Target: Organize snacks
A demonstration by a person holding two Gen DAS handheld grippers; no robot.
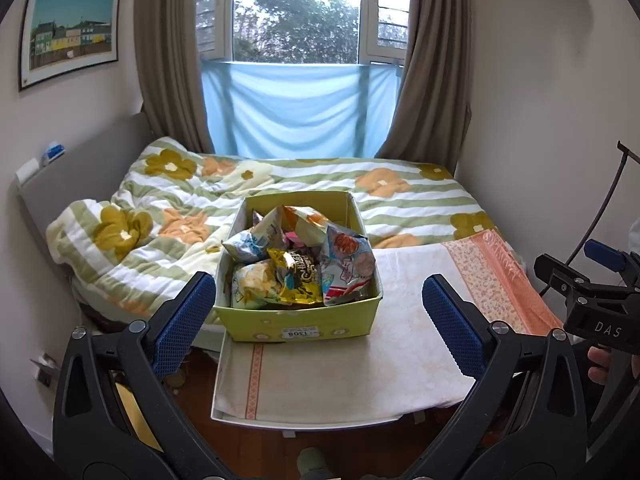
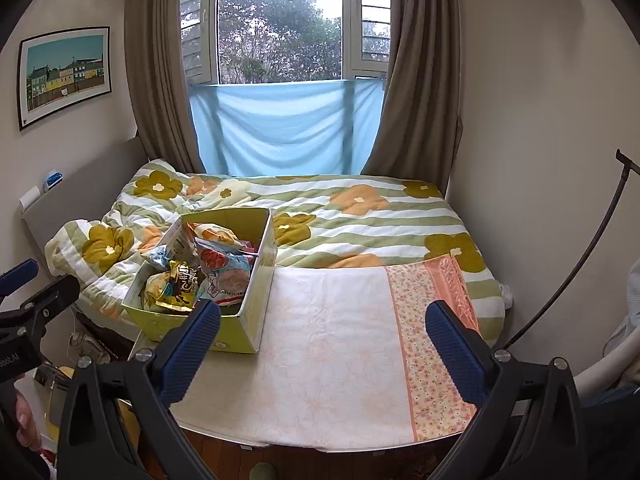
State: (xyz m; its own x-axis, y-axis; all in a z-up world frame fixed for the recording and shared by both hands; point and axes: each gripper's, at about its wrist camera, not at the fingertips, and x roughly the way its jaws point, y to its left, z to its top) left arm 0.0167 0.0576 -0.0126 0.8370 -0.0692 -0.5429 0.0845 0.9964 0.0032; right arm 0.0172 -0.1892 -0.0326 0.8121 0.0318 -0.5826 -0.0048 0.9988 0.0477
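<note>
A yellow-green cardboard box point(image 1: 296, 326) stands on the left part of a small table covered with a white and orange cloth point(image 1: 400, 360). It is filled with several crumpled snack bags point(image 1: 300, 264), among them a gold one and a red-and-white one. My left gripper point(image 1: 318, 322) is open and empty, hovering just in front of the box. My right gripper point(image 2: 324, 344) is open and empty over the bare cloth point(image 2: 340, 360), to the right of the box point(image 2: 252, 320) and its snack bags point(image 2: 204, 272). The right gripper also shows at the edge of the left wrist view point(image 1: 600, 280).
Behind the table lies a bed with a flowered striped quilt point(image 1: 280, 184). A window with brown curtains point(image 1: 168, 60) and a blue cloth point(image 1: 296, 112) is at the back. A framed picture point(image 1: 68, 36) hangs on the left wall. A black lamp pole point(image 2: 580, 264) leans at the right wall.
</note>
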